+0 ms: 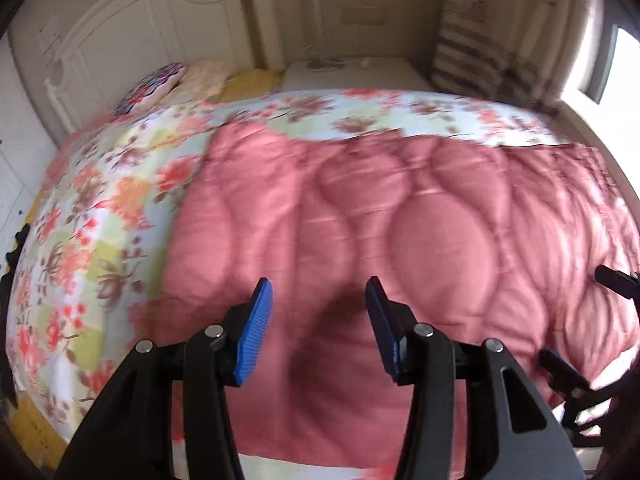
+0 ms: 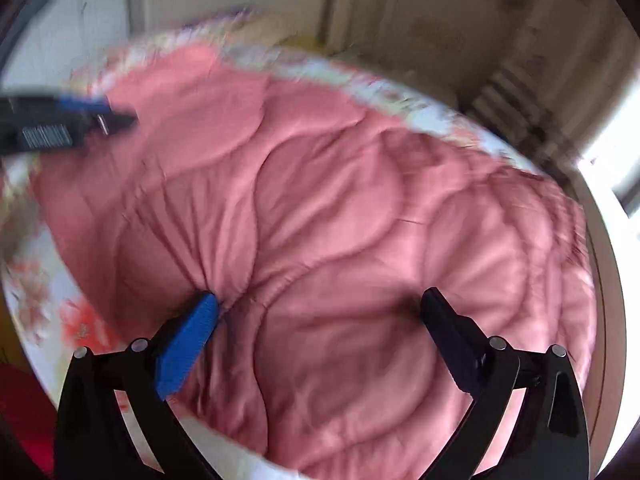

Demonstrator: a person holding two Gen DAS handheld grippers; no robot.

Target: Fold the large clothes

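No readable words, brands or numbers anywhere. Only a barcode-like label of white bars (image 2: 45, 137) on the black body of the left gripper (image 2: 116, 120) in the right wrist view, too blurred to make out any digits.

A floral bedsheet (image 1: 92, 216), patterned in red, brown and pale green on white, is seen spread across the bed. A multicoloured pillow (image 1: 154, 87) is propped at the far left corner, with a pale floral cushion (image 1: 208, 74) just beside it. A cream carved headboard (image 1: 132, 28) is visible behind them. A striped curtain (image 1: 476, 52) is hung at the far right, beside a bright window (image 1: 624, 64). Everything is blurred.
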